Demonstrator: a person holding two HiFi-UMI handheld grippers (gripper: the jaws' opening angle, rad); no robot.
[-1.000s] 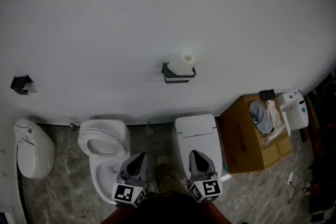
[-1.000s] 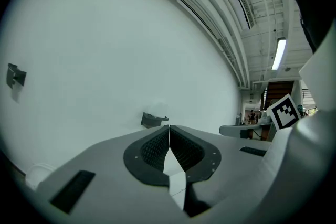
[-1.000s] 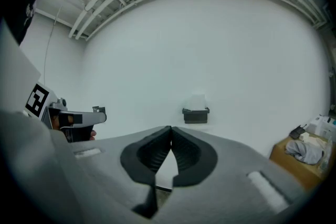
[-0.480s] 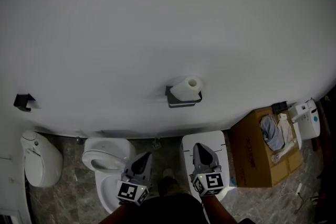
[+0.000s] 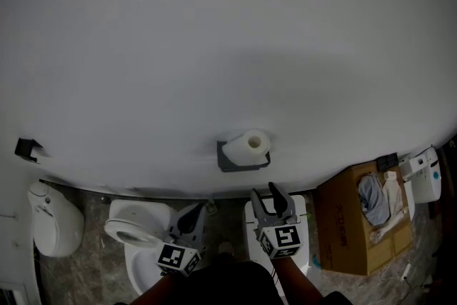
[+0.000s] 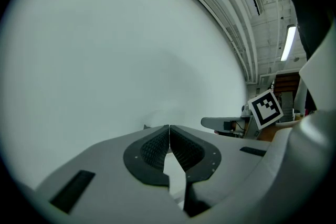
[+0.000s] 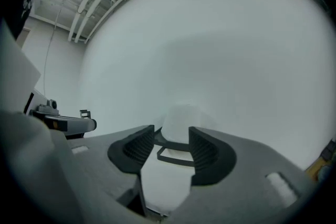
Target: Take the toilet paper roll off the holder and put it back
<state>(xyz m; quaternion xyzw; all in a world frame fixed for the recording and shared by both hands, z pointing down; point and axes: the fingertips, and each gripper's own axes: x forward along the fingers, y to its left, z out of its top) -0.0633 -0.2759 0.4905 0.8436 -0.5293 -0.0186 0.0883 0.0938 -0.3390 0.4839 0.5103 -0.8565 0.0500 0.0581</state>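
white wall [image 5: 214, 46]. roll [image 5: 251, 144] sits on holder [image 5: 241, 161], ahead of my right claw [image 5: 268, 189], not touching. its jaws have just been opening, nothing between them. left claw [image 5: 198, 209] pressed together, empty. risk: off-centre reach knocks roll off holder; hard pinch crushes it. box [image 5: 350, 225] print unreadable.

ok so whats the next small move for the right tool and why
Probably carry the right tool straight ahead toward the toilet paper roll. Its jaws have just been opening and stand apart with nothing between them. The roll on its holder lines up with the gap but lies some way off, so closing in seems to come first.
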